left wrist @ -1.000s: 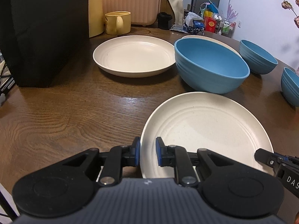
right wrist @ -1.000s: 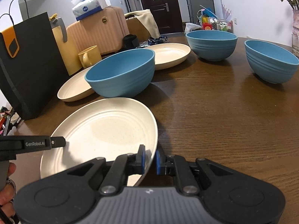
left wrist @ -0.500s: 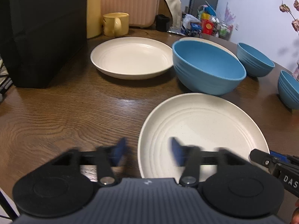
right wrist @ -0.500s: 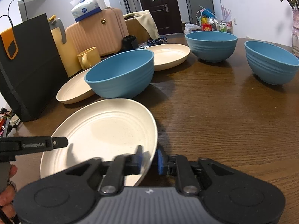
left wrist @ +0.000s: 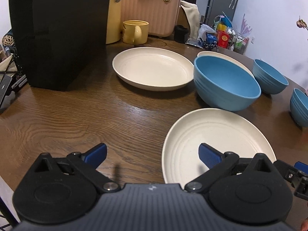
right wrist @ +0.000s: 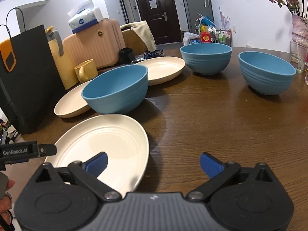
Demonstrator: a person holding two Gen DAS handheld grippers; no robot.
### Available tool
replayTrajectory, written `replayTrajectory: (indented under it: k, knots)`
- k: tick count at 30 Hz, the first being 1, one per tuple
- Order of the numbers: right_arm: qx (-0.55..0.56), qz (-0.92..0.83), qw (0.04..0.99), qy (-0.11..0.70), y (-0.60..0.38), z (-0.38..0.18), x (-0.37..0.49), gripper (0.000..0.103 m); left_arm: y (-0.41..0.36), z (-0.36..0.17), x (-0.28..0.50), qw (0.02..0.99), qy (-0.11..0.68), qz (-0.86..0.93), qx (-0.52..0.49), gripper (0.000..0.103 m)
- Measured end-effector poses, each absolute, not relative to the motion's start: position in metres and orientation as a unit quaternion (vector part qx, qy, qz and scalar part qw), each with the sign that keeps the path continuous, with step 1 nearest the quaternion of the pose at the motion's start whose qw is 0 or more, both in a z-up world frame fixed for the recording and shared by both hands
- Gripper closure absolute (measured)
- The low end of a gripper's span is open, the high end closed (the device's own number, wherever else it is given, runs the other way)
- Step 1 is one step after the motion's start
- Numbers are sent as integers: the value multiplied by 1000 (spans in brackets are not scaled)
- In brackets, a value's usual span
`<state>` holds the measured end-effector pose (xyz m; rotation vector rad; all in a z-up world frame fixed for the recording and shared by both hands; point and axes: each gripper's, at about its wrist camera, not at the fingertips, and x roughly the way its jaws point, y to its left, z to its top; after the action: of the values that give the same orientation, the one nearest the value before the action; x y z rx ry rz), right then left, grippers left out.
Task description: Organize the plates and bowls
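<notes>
A cream plate (left wrist: pixel 217 140) (right wrist: pixel 102 140) lies flat on the wooden table (left wrist: pixel 77 119) right in front of both grippers. My left gripper (left wrist: pixel 152 150) straddles its left rim, jaws opening wide, pads clear of it. On the plate's right rim my right gripper (right wrist: pixel 153 159) is opening too, one finger over the plate and the other over bare table. A blue bowl (left wrist: pixel 227 84) (right wrist: pixel 115 88) stands just behind. Two more cream plates (left wrist: pixel 154 67) (right wrist: pixel 163 67) and two more blue bowls (right wrist: pixel 206 57) (right wrist: pixel 267 71) sit farther back.
A black paper bag (left wrist: pixel 57 28) stands at the left, with a yellow mug (left wrist: pixel 135 31) and a pink suitcase (left wrist: pixel 150 7) behind the plates. A glass vase (right wrist: pixel 298 44) with flowers is at the far right. The table's edge runs close on the left.
Both grippers were shut on opposite rims of the near plate and now stand wide open, and the plate rests on the table. The left gripper has pulled back and up a little.
</notes>
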<state>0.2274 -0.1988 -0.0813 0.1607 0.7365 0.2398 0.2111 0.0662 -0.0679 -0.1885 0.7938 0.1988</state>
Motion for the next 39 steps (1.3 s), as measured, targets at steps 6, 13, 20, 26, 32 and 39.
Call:
replayTrajectory:
  k: [6, 13, 20, 26, 32, 39]
  knots:
    - [70, 126, 923, 356, -199, -73, 227, 0, 74, -55, 206, 918, 372, 104, -89, 0]
    - [54, 147, 930, 333, -197, -45, 232, 0, 90, -32, 202, 926, 346, 118, -93, 0]
    - [24, 172, 934, 313, -184, -12, 251, 0, 106, -15, 210, 928, 332, 131, -105, 0]
    - [8, 178, 935, 307, -166, 11, 277, 0, 118, -3, 224, 927, 329, 137, -117, 0]
    - [-6, 195, 930, 311, -141, 28, 312, 0, 126, 6, 240, 924, 327, 150, -126, 0]
    - [-26, 219, 919, 326, -109, 40, 354, 0, 135, 12, 266, 922, 324, 159, -140, 0]
